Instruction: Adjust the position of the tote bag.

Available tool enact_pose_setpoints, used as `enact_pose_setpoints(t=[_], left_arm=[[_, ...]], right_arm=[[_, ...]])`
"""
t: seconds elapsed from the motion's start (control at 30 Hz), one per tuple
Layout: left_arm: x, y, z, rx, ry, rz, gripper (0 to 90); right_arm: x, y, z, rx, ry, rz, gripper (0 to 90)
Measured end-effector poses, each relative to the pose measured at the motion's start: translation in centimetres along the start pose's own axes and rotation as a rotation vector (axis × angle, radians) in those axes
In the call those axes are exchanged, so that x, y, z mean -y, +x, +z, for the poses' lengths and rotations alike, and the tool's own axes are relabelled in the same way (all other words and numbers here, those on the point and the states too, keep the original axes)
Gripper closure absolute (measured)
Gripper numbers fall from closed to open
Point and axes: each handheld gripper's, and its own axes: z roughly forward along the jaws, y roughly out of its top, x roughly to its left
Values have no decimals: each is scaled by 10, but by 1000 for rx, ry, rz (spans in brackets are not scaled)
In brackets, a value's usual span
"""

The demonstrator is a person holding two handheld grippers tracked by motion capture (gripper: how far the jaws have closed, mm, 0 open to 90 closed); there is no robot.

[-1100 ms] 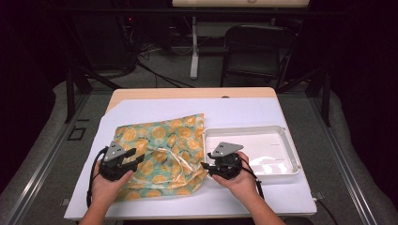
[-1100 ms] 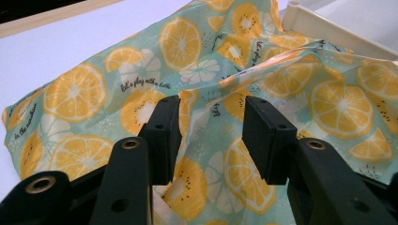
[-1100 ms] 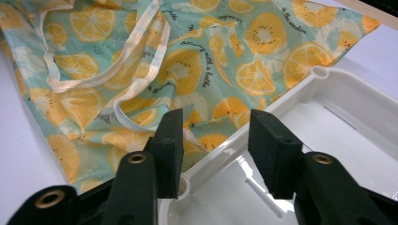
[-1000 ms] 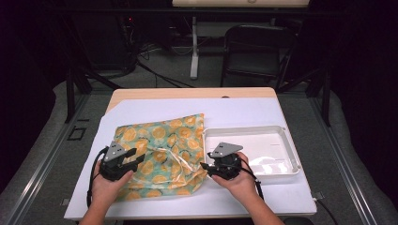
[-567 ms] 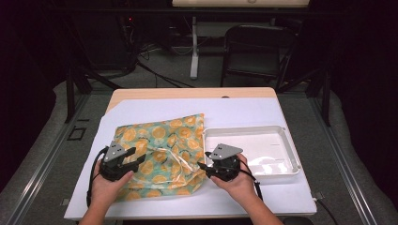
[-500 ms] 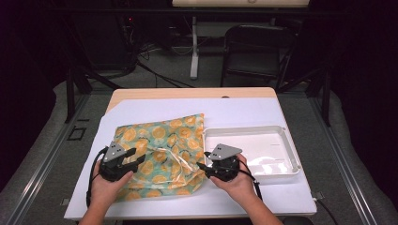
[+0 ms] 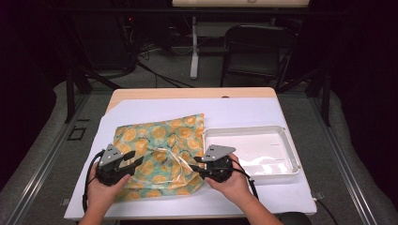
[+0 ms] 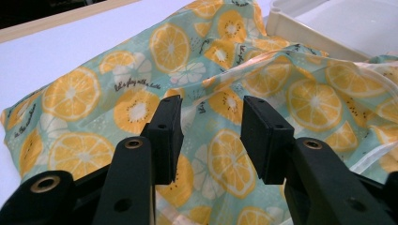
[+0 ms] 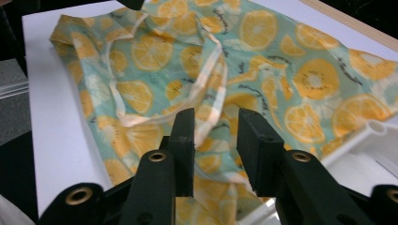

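Observation:
A teal cloth bag [image 7: 159,140] printed with orange slices lies flat and rumpled on the white table cover, with a pale strap [image 7: 171,161] looped across it. My left gripper [image 7: 137,162] rests over the bag's near left part. Its jaws [image 8: 211,126] have just been closing, but a gap remains and the cloth [image 8: 84,93] lies beneath them. My right gripper [image 7: 194,165] is at the bag's near right edge. Its jaws [image 9: 216,136] have also just been closing and stand apart, with a raised fold of the bag [image 9: 281,56] and the strap [image 9: 213,70] just ahead of the gap.
A shallow white tray [image 7: 287,146] stands right of the bag, its rim [image 8: 300,30] touching the cloth and its corner [image 9: 371,129] close beside my right gripper. Bare white cover runs along the far side and the left. A dark chair [image 7: 256,51] stands beyond the table.
The right gripper has shifted slightly left toward the bag's edge and its jaws look narrower. The left hand and the bag stay as they were.

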Motion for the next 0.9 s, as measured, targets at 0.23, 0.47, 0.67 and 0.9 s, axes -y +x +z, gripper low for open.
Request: enact_pose_setpoints(t=[0.23, 0.47, 0.67, 0.9], left_arm=[[5, 0, -6, -18, 5, -11, 567], [8, 0, -9, -18, 5, -24, 543], [10, -1, -11, -17, 14, -24, 532], [11, -4, -12, -10, 21, -24, 523]], right_arm=[[-7, 13, 10, -63, 3, -45, 712], [-9, 21, 20, -111, 23, -71, 712], [-9, 29, 31, -155, 38, -83, 683], [-11, 38, 38, -182, 47, -108, 620]])
